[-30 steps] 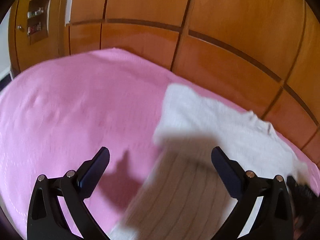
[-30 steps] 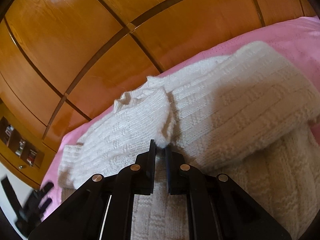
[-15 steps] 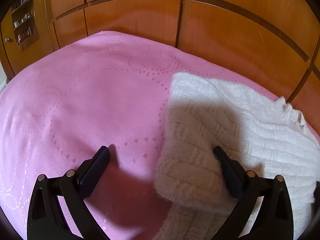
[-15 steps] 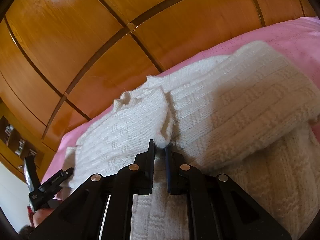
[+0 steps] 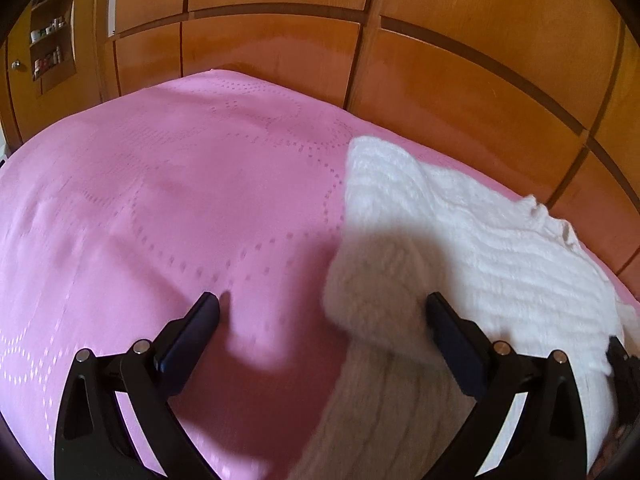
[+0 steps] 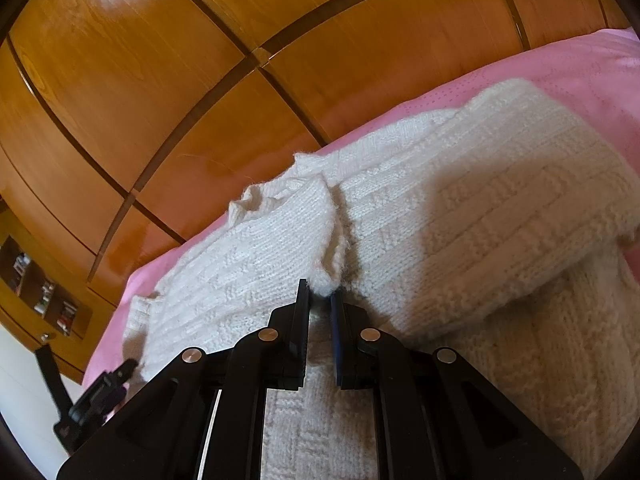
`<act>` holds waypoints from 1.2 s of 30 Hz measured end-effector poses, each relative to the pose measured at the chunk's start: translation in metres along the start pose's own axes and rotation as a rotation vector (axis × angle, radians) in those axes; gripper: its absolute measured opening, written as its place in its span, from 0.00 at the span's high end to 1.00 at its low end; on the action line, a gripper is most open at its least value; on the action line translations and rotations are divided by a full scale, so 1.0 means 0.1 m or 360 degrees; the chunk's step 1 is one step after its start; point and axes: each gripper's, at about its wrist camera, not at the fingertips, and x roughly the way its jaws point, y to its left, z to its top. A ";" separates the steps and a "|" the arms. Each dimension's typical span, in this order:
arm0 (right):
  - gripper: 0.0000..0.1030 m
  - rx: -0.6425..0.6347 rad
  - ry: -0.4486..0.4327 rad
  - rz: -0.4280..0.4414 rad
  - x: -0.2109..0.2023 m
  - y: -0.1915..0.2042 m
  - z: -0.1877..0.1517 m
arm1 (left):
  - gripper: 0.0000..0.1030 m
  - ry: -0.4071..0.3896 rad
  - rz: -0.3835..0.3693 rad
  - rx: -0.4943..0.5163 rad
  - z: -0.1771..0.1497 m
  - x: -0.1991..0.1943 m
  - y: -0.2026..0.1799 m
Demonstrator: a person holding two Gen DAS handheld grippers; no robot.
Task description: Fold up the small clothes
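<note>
Lying on the pink bedspread [image 5: 160, 200], the white knit sweater [image 6: 480, 220] has one fold corner pinched between the right gripper [image 6: 320, 300]'s nearly shut fingers. The left gripper [image 5: 320, 312], fingers wide and empty, should straddle the folded sleeve edge between them before closing.

A pink bedspread [image 5: 168, 208] lies before glossy wooden wardrobe doors [image 5: 460, 92].

One sweater [image 6: 460, 220]; one bedspread [image 5: 160, 200]; two grippers [image 5: 320, 312] [image 6: 320, 292].
</note>
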 end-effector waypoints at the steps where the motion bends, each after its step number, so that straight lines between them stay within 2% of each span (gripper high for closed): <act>1: 0.93 0.0001 -0.0001 0.0001 0.00 0.00 0.00 | 0.02 -0.0003 -0.0010 -0.0001 -0.04 -0.04 0.01; 6: 0.91 0.0001 -0.0009 0.0013 -0.01 0.01 -0.01 | 0.02 0.0029 -0.0049 0.0011 -0.21 -0.17 0.07; 13: 0.91 0.0017 -0.0019 0.0020 -0.06 -0.01 -0.01 | 0.02 0.0082 -0.0037 0.0142 -0.45 -0.33 0.00; 22: 0.91 0.0032 0.0041 0.0003 -0.14 -0.01 -0.05 | 0.02 0.0104 -0.0050 0.0174 -0.51 -0.38 0.03; 25: 0.91 0.0025 0.0062 -0.0054 -0.30 0.02 -0.08 | 0.02 0.0112 -0.0043 0.0192 -0.52 -0.39 0.02; 27: 0.79 0.0009 0.0082 -0.0072 -0.44 0.03 -0.15 | 0.02 0.0114 -0.0039 0.0212 -0.54 -0.41 0.02; 29: 0.59 0.0027 0.0083 -0.0021 -0.56 0.01 -0.22 | 0.02 0.0113 -0.0043 0.0221 -0.56 -0.42 0.02; 31: 0.47 0.0005 0.0068 -0.0018 -0.71 0.02 -0.29 | 0.02 0.0107 -0.0052 0.0219 -0.57 -0.43 0.04; 33: 0.43 -0.0042 0.0059 -0.0035 -0.83 0.03 -0.36 | 0.02 0.0104 -0.0054 0.0221 -0.59 -0.44 0.04; 36: 0.43 -0.0067 0.0079 -0.0056 -0.91 0.00 -0.46 | 0.02 0.0100 -0.0067 0.0227 -0.62 -0.46 0.05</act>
